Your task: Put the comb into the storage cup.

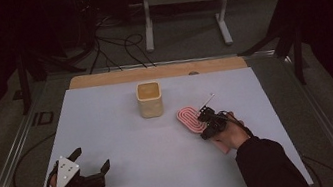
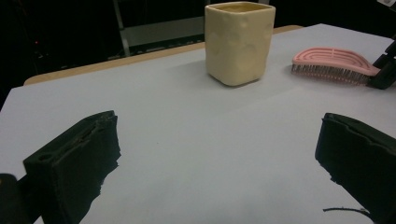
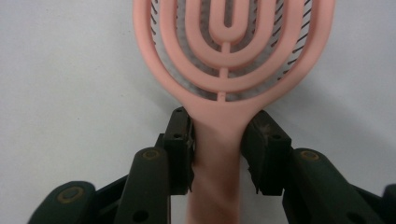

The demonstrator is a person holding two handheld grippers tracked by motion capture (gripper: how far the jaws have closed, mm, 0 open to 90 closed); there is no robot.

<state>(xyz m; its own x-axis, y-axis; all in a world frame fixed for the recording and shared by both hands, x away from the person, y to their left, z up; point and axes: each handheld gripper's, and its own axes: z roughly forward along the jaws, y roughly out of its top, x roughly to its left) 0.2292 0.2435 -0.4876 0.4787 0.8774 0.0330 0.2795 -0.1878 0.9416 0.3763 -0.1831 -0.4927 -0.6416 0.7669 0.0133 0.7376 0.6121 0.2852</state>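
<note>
Counter (image 1: 127, 145): pale grey-blue matte sheet over a light wooden board, a wood strip showing along the far edge. Dark room behind it, grey floor, black cables, white metal stand legs (image 1: 181, 10) at the back.

Container: cream-yellow squarish ceramic cup (image 1: 149, 99) with rounded corners and a dimpled wall, upright near the counter's centre-back. Its inside can't be made out.

Pink plastic hairbrush (image 3: 231, 60), flat vented paddle head of concentric loop ribs, dark bristles underneath, lies bristles-down on the counter just right of the cup and apart from it. Handle points toward the person.

Right gripper (image 3: 218, 149): black fingers (image 3: 180, 144) clenched on the brush handle right where it meets the head, one pad against each side. In the high view the right gripper (image 1: 211, 122) sits at the brush's near end, hand and dark sleeve behind it.

Left gripper (image 1: 89, 164): fingers (image 2: 74, 163) spread wide, nothing between them, low over bare counter at near left, well apart from cup and brush. Grey three-cornered plate on top.
</note>
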